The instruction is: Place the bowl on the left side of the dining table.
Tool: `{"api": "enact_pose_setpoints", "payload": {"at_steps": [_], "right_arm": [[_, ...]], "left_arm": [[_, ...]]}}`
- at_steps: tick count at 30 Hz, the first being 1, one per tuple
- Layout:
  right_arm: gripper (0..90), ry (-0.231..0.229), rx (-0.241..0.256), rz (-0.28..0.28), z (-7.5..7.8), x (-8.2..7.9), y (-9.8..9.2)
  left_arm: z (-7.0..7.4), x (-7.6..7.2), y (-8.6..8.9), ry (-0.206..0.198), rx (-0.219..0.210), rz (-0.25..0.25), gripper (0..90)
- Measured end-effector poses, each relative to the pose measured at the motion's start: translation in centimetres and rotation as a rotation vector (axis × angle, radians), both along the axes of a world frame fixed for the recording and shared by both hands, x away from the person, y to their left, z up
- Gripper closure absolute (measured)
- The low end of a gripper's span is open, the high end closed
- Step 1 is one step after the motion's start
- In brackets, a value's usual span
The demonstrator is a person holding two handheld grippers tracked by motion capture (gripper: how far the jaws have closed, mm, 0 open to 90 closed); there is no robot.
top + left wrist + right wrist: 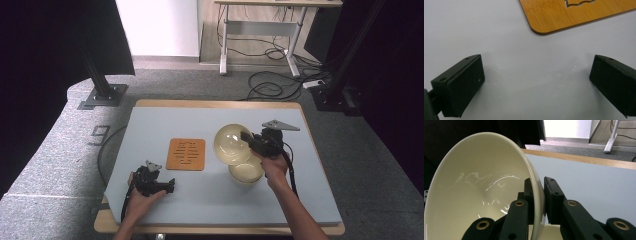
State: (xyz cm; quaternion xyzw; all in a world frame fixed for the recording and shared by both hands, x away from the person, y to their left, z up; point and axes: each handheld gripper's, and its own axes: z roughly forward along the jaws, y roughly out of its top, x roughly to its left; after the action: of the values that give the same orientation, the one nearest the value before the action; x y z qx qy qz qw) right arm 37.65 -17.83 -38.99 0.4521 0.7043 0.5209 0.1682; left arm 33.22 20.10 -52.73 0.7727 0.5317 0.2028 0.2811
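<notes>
Two cream bowls are seen: one bowl is held tilted above the table, its rim clamped by the right gripper; the second bowl rests beneath. One wooden trivet lies nearby. The left gripper is spread apart.

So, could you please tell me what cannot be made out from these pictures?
- Second bowl, high view: partly covered by the lifted bowl and the right gripper.
- Wooden trivet, left gripper view: cut off by the top edge.
- Trivet's cut-out pattern, high view: too small to read.
- Lifted bowl's base, right gripper view: hidden behind the jaws.
</notes>
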Motion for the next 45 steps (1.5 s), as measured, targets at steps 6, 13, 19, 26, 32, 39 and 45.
{"api": "enact_pose_setpoints", "payload": {"at_steps": [6,13,19,26,32,39,45], "right_arm": [[81.1,-0.004,-0.008,0.008,0.4,0.2,0.7],[81.1,-0.007,-0.010,0.014,0.7,0.3,1.5],[81.1,-0.007,-0.009,0.020,0.9,0.4,2.2],[81.1,-0.006,-0.001,0.034,1.1,0.7,2.9],[81.1,0.003,-0.011,0.029,0.8,1.0,3.3],[81.1,0.008,-0.002,0.025,0.6,1.2,3.5],[81.1,0.009,-0.003,0.024,0.8,1.3,3.6]], "left_arm": [[0.0,0.0,0.0,0.001,-0.001,0.000,0.0],[0.0,0.0,0.0,0.001,-0.001,0.000,0.0],[0.0,0.0,0.0,0.001,-0.001,0.000,0.0],[0.0,0.0,0.0,0.000,-0.001,0.000,0.0],[0.0,0.0,0.0,0.000,-0.001,0.000,0.0],[0.0,0.0,0.0,0.000,-0.001,0.000,0.0],[0.0,0.0,0.0,0.000,0.000,0.000,0.0]]}}
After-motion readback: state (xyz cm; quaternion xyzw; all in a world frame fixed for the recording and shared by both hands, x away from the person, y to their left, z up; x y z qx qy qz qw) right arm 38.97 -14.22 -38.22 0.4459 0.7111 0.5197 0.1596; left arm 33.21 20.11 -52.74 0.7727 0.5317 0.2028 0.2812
